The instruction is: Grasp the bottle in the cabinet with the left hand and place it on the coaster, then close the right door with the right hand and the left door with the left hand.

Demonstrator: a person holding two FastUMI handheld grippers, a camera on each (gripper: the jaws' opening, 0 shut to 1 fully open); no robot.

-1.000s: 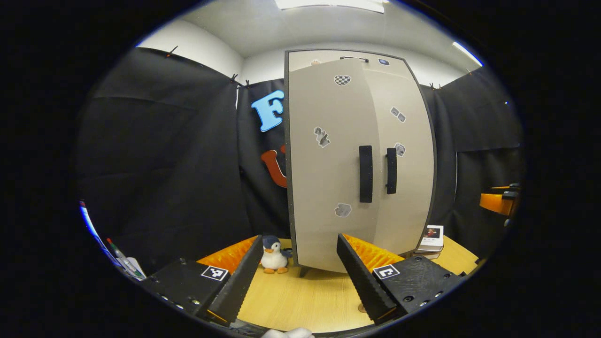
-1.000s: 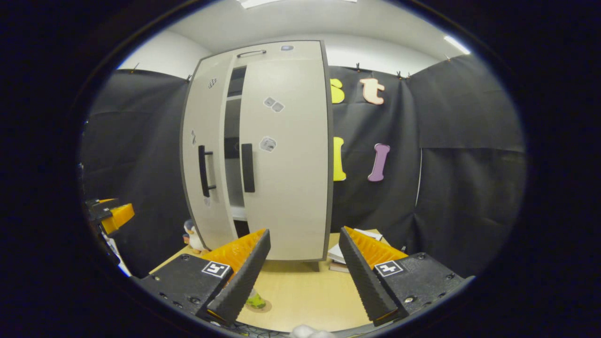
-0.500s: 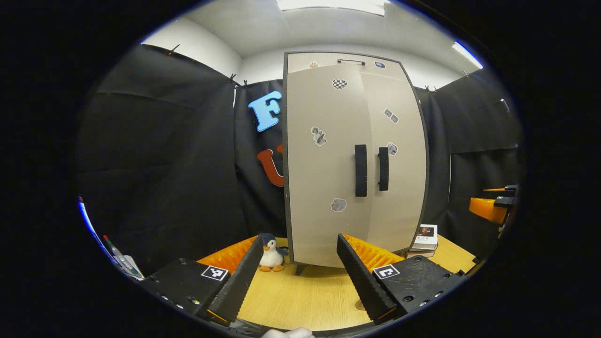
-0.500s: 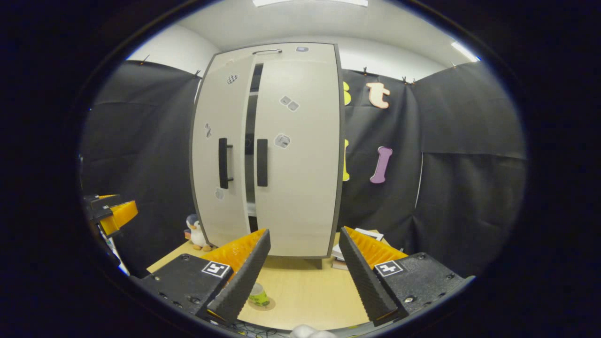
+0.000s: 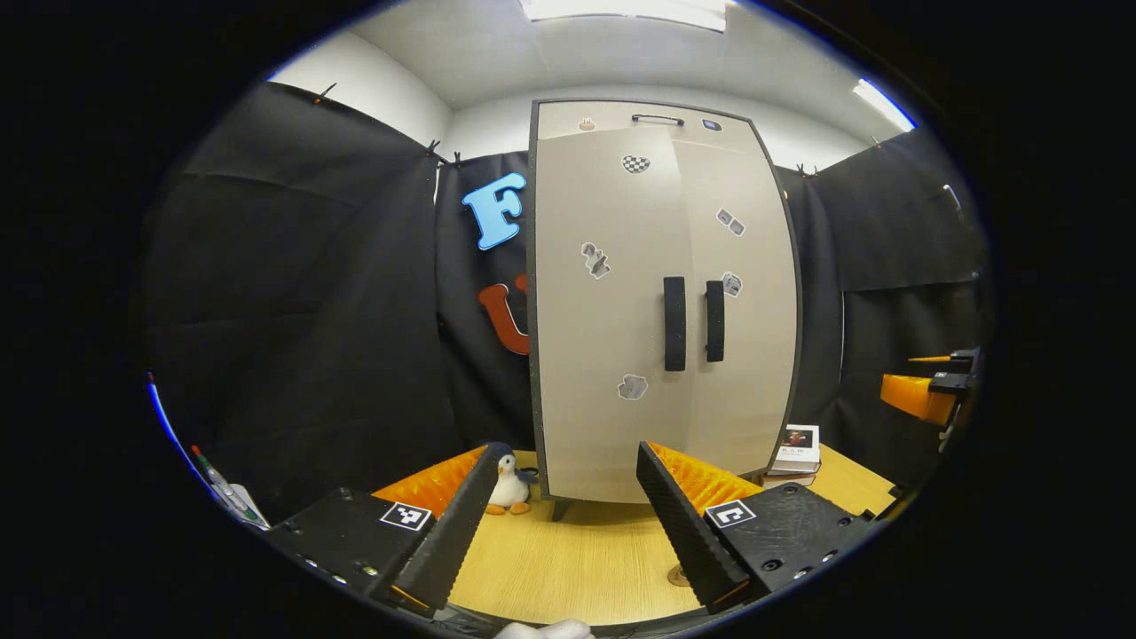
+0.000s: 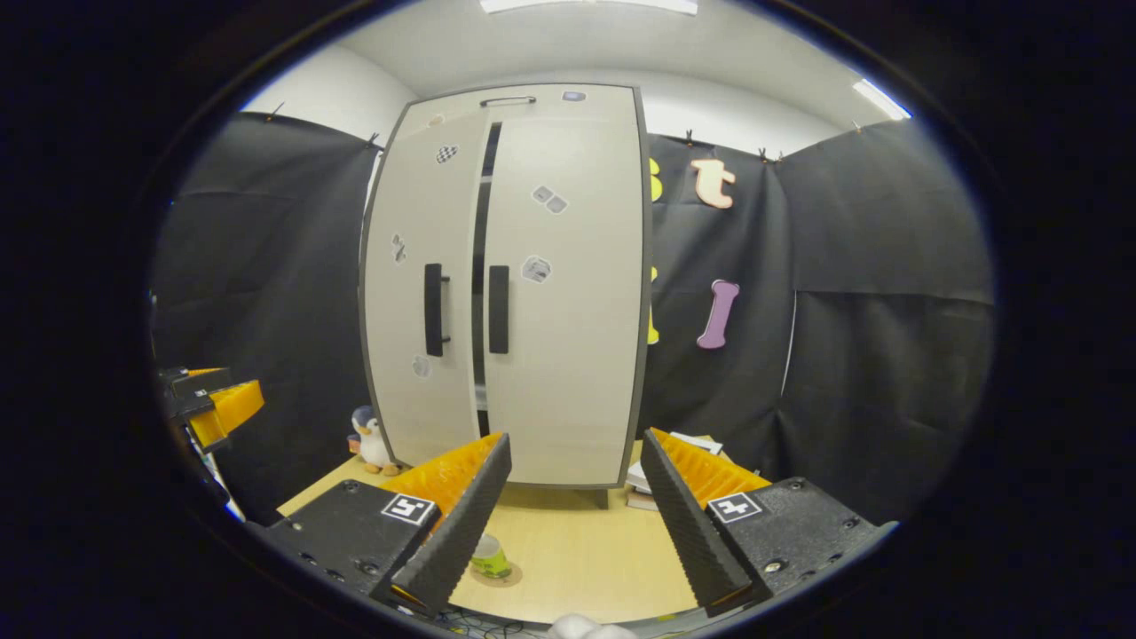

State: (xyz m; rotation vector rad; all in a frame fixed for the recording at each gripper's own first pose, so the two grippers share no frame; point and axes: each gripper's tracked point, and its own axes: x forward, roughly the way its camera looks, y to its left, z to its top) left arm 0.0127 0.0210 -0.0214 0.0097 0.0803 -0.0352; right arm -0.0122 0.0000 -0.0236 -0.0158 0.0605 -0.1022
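The bottle point(image 6: 489, 556) stands on its coaster point(image 6: 497, 573) on the wooden surface point(image 6: 568, 559), near the right tongs point(image 6: 572, 515), which gape empty. The left tongs point(image 5: 564, 519) are spread empty too. Beyond, the cabinet point(image 5: 661, 302) shows its right door point(image 6: 568, 293) flush and its left door point(image 6: 422, 293) slightly ajar. A toy penguin point(image 5: 508, 484) sits left of it.

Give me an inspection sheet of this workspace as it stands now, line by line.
Surface: wooden table, bare in front of the cabinet.
Job's things: bottle upright on the coaster; cabinet right door shut, left door with a dark slit left at the middle seam.
Clutter: penguin toy by the cabinet's left foot; books to its right.
Grippers: left gripper and right gripper both open, empty, back from the doors.
Cables: some at the table's near edge.
Surroundings: black cloth walls, ceiling lights.
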